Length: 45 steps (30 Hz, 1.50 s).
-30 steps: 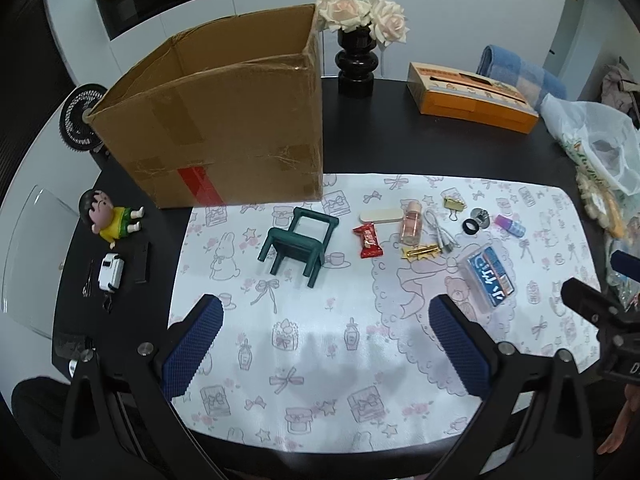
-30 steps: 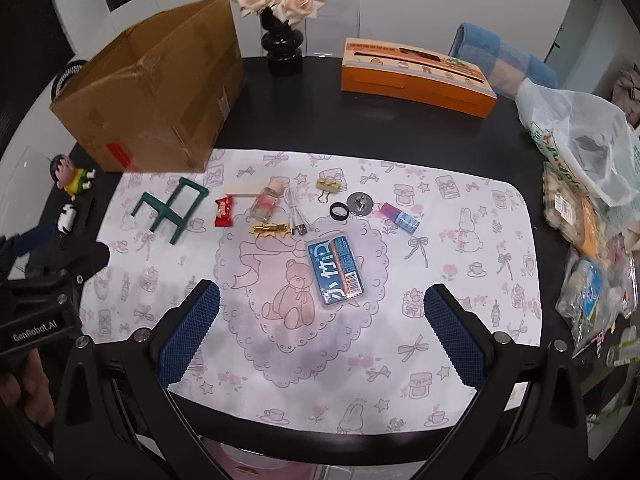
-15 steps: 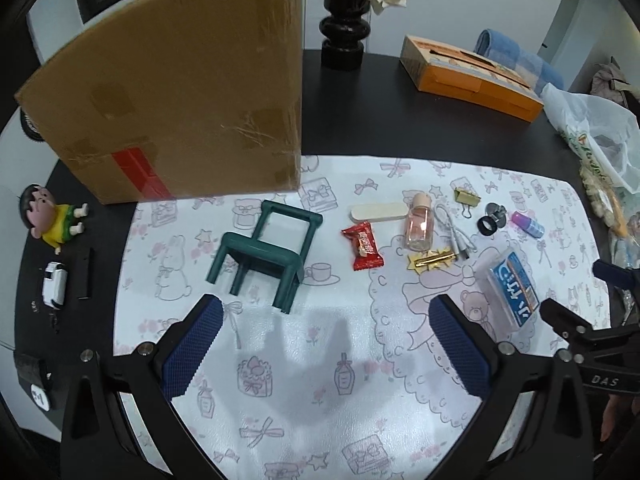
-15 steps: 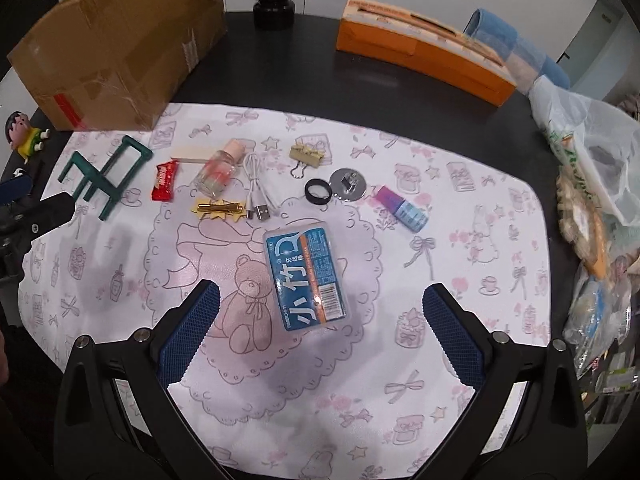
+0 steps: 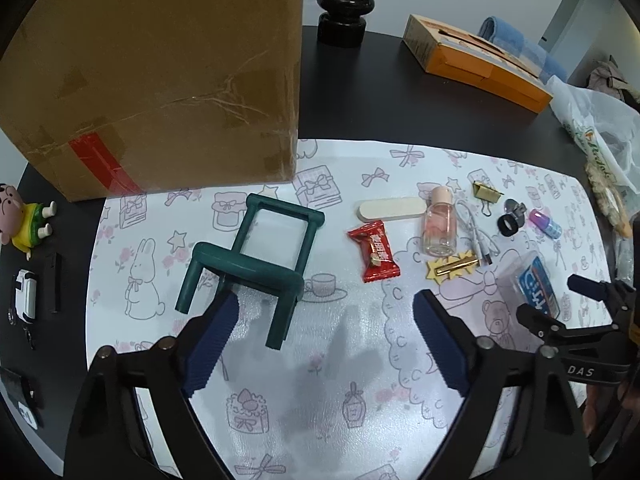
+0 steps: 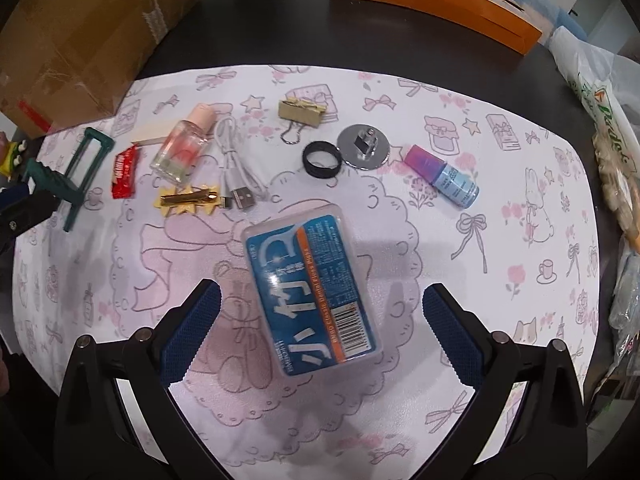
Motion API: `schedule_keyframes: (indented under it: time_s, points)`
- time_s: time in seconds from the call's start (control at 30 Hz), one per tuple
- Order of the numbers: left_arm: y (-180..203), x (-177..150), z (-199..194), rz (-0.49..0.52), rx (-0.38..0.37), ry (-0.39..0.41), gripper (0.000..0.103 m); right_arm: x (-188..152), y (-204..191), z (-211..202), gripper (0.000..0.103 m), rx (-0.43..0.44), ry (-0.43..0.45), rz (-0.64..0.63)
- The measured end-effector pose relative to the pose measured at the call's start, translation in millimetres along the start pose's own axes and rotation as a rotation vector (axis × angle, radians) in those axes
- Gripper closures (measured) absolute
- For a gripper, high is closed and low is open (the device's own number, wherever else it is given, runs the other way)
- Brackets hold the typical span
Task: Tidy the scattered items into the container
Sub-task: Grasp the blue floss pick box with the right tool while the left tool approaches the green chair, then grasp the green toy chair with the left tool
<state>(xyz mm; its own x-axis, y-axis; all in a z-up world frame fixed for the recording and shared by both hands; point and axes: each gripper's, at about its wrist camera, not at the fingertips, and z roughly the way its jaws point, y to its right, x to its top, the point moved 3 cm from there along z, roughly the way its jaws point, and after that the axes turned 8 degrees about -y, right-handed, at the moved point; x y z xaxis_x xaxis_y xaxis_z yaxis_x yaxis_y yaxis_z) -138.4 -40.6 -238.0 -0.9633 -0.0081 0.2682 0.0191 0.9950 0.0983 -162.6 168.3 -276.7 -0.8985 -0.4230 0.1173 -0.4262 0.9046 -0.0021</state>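
Note:
A tall cardboard box (image 5: pixel 160 76) stands at the mat's far left corner. A small green toy chair (image 5: pixel 256 256) lies on its side just ahead of my open left gripper (image 5: pixel 324 332), whose left fingertip is near the chair's legs. My right gripper (image 6: pixel 318 328) is open, low over the blue plastic case (image 6: pixel 310 284), which lies between its fingertips. Scattered past it: a red candy wrapper (image 6: pixel 125 168), pink bottle (image 6: pixel 184 146), gold hair clip (image 6: pixel 188 200), white USB cable (image 6: pixel 234 164), gold binder clip (image 6: pixel 300 114), black ring (image 6: pixel 321 159), metal disc (image 6: pixel 363 147), purple-blue tube (image 6: pixel 442 176).
A patterned white mat (image 5: pixel 340 400) covers the black table (image 5: pixel 380 92). A black vase (image 5: pixel 346 4), an orange tissue box (image 5: pixel 476 60) and plastic bags (image 6: pixel 612 120) stand at the back and right. A cartoon figure (image 5: pixel 20 216) and a toy car (image 5: pixel 25 296) lie left of the mat.
Both grippers have moved forward and down toward the mat. The left one closed in on the green chair, the right one on the blue case. Both stay open.

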Motion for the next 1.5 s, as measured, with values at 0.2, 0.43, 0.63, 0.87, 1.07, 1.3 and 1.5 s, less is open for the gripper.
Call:
schedule_keyframes:
  time_s: [0.2,0.43,0.63,0.87,1.07,1.3,1.5]
  points:
    - [3,1,7,0.018,-0.003,-0.007,0.033,-1,-3,6,0.001,-0.017,0.000,-0.024]
    - [-2,-2,19,-0.004,-0.026,-0.057,0.062,-3,-9,11,0.004,-0.061,-0.012,-0.055]
    - [-4,-6,26,-0.020,-0.039,-0.090,0.078,-5,-10,9,0.004,-0.070,-0.018,-0.049]
    - [-4,-9,29,-0.030,-0.048,-0.101,0.096,-8,-8,7,0.007,-0.036,-0.032,-0.024]
    - [-1,-10,27,-0.023,-0.031,-0.092,0.098,-14,-11,-3,0.030,0.045,-0.026,-0.019]
    - [-2,-11,22,-0.027,-0.014,-0.078,0.103,-26,-16,-17,0.043,0.055,-0.022,-0.014]
    - [-2,-11,16,-0.028,-0.006,-0.059,0.103,-40,-27,-36,0.043,0.052,-0.002,-0.032]
